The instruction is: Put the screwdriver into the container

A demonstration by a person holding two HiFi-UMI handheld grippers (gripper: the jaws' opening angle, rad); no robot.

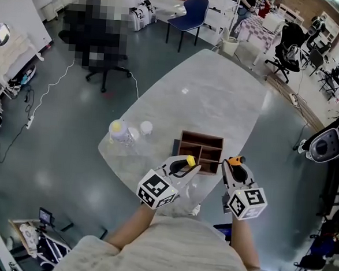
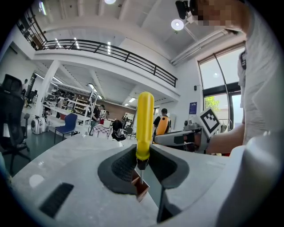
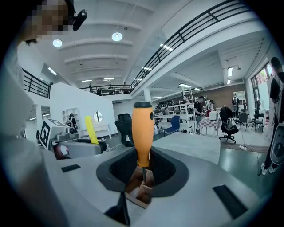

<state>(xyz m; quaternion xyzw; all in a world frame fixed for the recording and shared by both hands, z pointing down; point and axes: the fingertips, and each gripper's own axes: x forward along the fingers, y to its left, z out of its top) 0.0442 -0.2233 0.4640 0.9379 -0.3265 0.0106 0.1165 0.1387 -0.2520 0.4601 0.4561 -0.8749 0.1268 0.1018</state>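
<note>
Workshop hall, pale oval desk (image 1: 213,94): two screwdrivers held beside the wooden container (image 1: 202,135).
Seen from the head view, the compartmented container stands near the desk's near edge, and both grippers sit at its near side. The left gripper (image 1: 186,165) has its fingers clamped on the yellow-handled screwdriver (image 2: 144,126), handle upward and shaft downward, by the container's near left corner. The right gripper (image 1: 235,165) has its fingers clamped on the orange-handled screwdriver (image 3: 143,133), likewise upright, just beside the near right corner. Each gripper view shows part of the container below its screwdriver's shaft. Neither tool is inside a compartment. A yellow-capped bottle (image 1: 119,131) stands on the desk, well to the left of the container.
</note>
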